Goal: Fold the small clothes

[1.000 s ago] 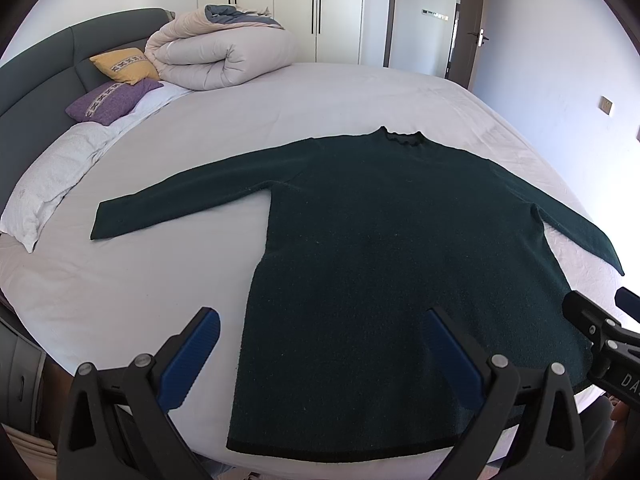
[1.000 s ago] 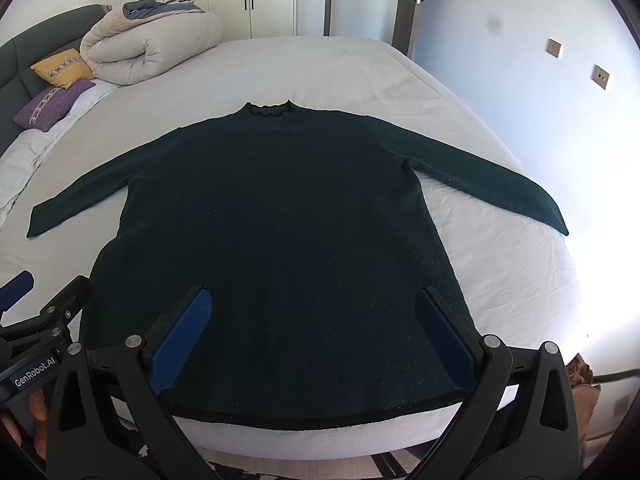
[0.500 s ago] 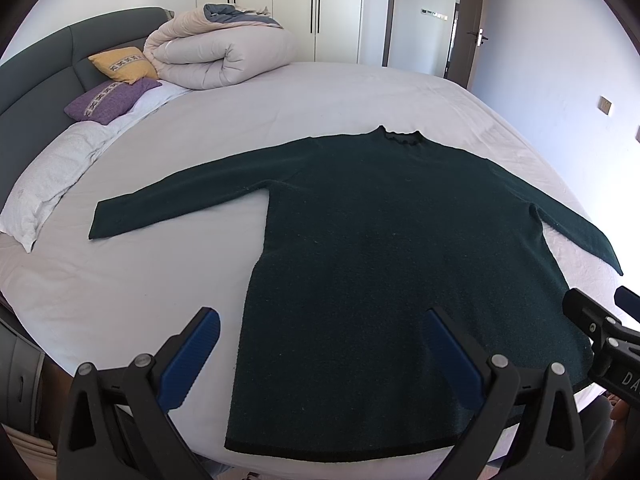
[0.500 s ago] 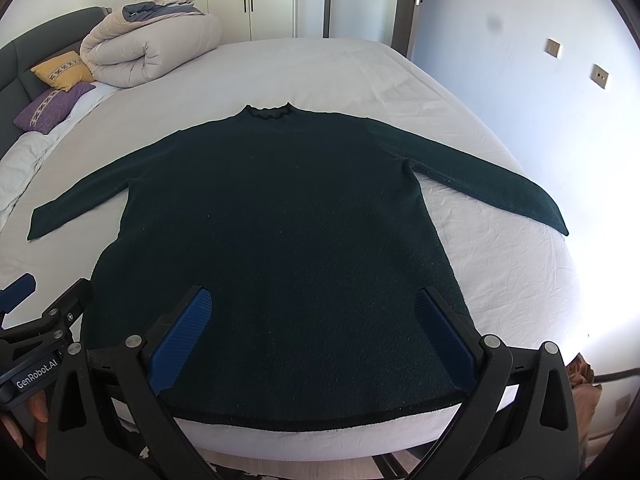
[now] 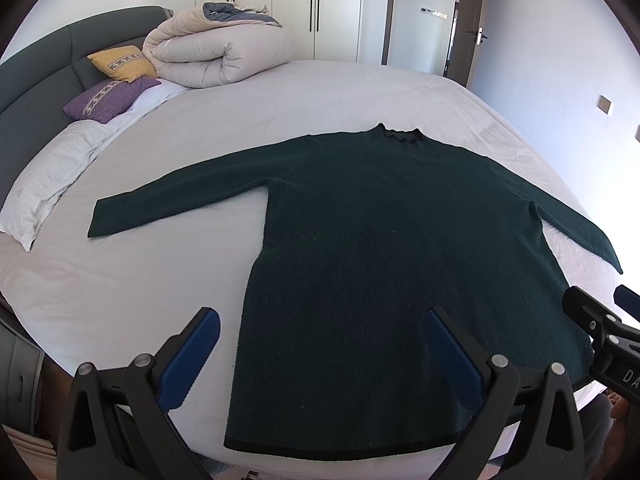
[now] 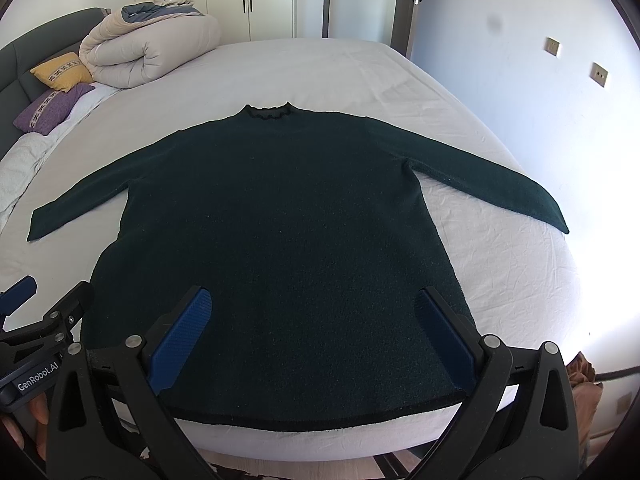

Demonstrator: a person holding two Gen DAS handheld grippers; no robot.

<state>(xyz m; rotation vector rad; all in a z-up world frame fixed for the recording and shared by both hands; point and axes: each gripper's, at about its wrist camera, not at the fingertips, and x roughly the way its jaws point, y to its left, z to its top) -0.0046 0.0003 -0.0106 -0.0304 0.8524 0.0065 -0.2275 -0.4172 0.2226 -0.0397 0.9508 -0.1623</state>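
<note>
- The dark green knitted long-sleeved sweater lies flat on the white-sheeted bed, sleeves spread, black-edged hem at the near edge, collar away from me
- My left gripper and right gripper both hover over the hem; blue-padded fingers spread wide, holding nothing
- Nothing is folded yet; I judge a sleeve comes first
- To do it well: pinch cuff and shoulder together; lift low; lay the sleeve straight across the body; avoid dragging the sheet
</note>
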